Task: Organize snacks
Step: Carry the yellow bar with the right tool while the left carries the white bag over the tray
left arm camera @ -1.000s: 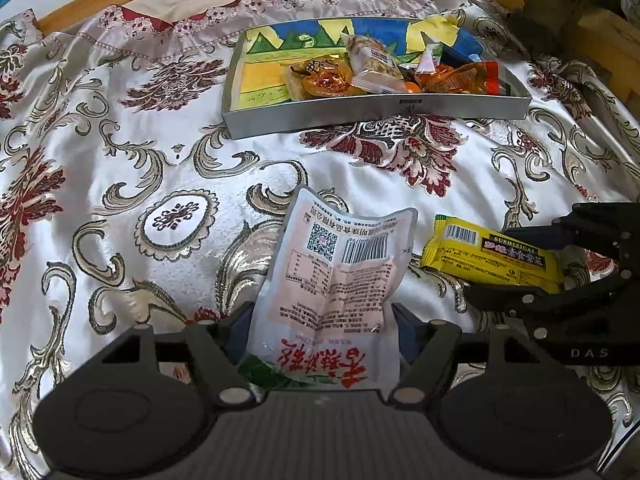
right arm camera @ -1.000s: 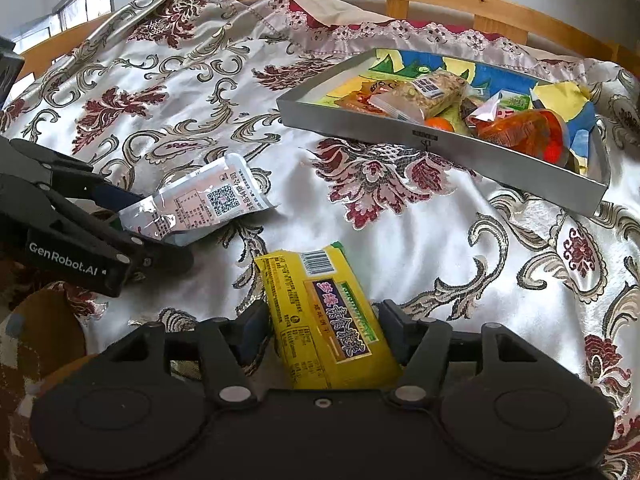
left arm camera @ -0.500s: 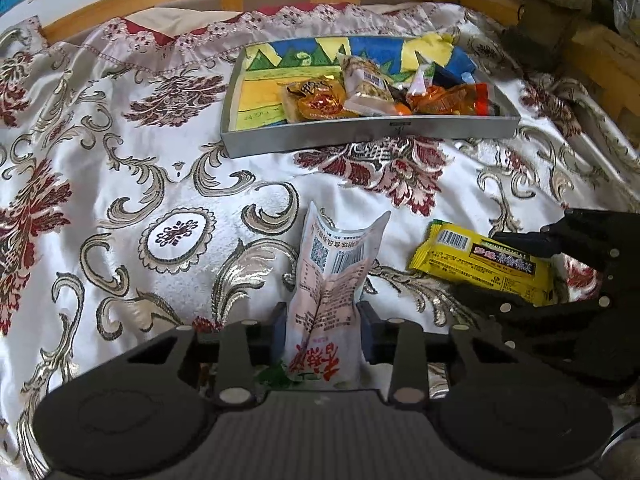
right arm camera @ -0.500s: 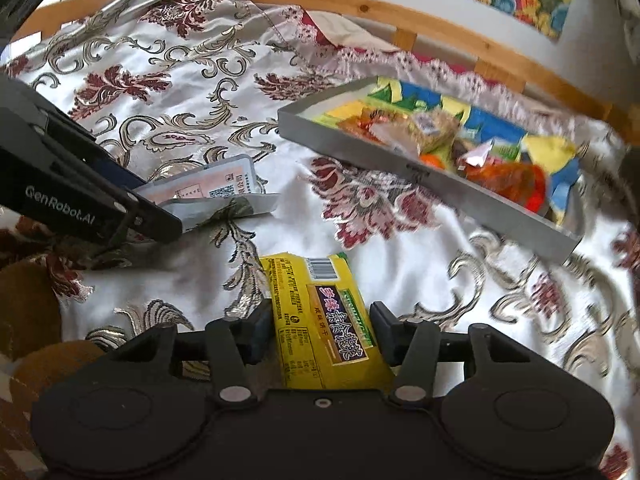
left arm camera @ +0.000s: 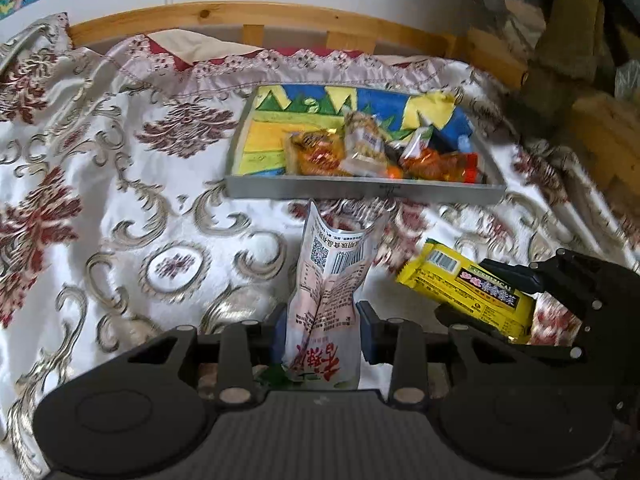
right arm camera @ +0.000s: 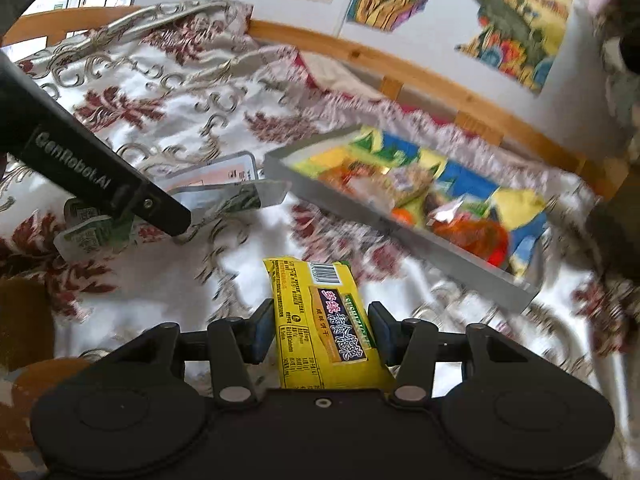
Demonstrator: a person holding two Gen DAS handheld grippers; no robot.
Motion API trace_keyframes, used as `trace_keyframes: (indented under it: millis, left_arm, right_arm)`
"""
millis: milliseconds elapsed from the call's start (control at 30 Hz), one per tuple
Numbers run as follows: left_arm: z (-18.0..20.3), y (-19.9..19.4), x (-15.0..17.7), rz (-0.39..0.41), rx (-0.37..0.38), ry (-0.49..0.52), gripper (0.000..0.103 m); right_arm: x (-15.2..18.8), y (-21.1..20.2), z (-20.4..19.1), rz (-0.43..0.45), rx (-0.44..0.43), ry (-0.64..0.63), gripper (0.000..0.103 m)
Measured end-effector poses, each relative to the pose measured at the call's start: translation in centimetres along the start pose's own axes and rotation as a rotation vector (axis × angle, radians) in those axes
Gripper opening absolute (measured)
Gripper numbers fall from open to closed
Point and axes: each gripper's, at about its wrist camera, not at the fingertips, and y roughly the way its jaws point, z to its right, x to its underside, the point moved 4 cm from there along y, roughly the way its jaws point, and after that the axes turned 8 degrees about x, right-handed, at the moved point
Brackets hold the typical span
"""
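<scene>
My left gripper (left arm camera: 320, 332) is shut on a white and pink snack pouch (left arm camera: 328, 280), which is creased lengthwise and held off the bed cover. My right gripper (right arm camera: 320, 332) is shut on a yellow biscuit packet (right arm camera: 320, 312), also lifted. The left wrist view shows the right gripper (left arm camera: 484, 300) with the yellow packet (left arm camera: 452, 284) at the right. The right wrist view shows the left gripper (right arm camera: 172, 216) with the pouch (right arm camera: 224, 196) at the left. Beyond both lies a grey tray (left arm camera: 360, 190) with a colourful bottom, holding several wrapped snacks (left arm camera: 360, 148). The same tray (right arm camera: 400, 236) shows in the right wrist view.
A shiny white bed cover (left arm camera: 140, 208) with red and gold flowers lies under everything. A wooden bed rail (left arm camera: 240, 20) runs behind the tray, below a wall with colourful pictures (right arm camera: 516, 12). Wooden planks (left arm camera: 592, 120) stand at the far right.
Both grippers closed on their packets and lifted them off the cover. The pouch got squeezed into a fold. Both views tilted up, so the wall now shows.
</scene>
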Motion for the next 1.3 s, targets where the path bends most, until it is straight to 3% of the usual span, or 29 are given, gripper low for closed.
trace_keyframes:
  millis: [200, 333, 467, 600, 767, 933, 1067, 1300]
  left_arm:
    - [-1.0, 1.0, -5.3, 0.050, 0.051, -0.045, 0.039]
    - [-2.2, 2.7, -9.9, 0.098, 0.028, -0.058, 0.039]
    - [-2.9, 5.8, -13.9, 0.118, -0.014, -0.056, 0.039]
    - [-3.9, 10.1, -16.6, 0.117, -0.007, -0.099, 0.039]
    - [-4.8, 14.8, -18.2, 0.100, -0.035, -0.122, 0.039]
    - [-4.9, 17.4, -18.3, 0.080, -0.053, -0.118, 0.042]
    - [-4.8, 17.6, -18.1, 0.099, -0.061, -0.117, 0.046]
    - [-4.6, 17.4, -18.1, 0.087, -0.052, -0.140, 0.055]
  right_arm:
    - [-2.7, 1.2, 3.2, 0.096, 0.062, 0.056, 0.051]
    - [-5.3, 3.5, 6.6, 0.140, 0.102, 0.119, 0.051]
    - [-7.8, 6.8, 10.0, 0.159, 0.113, 0.230, 0.051]
    - [-9.2, 10.4, 12.1, 0.169, 0.120, 0.307, 0.051]
    - [-11.0, 15.8, 13.3, 0.123, 0.163, 0.294, 0.051]
    - [-11.4, 19.9, 13.7, 0.026, 0.137, 0.288, 0.051]
    - [-11.0, 21.3, 13.6, -0.030, 0.110, 0.321, 0.052]
    - [-11.0, 21.3, 12.8, -0.039, 0.124, 0.292, 0.055]
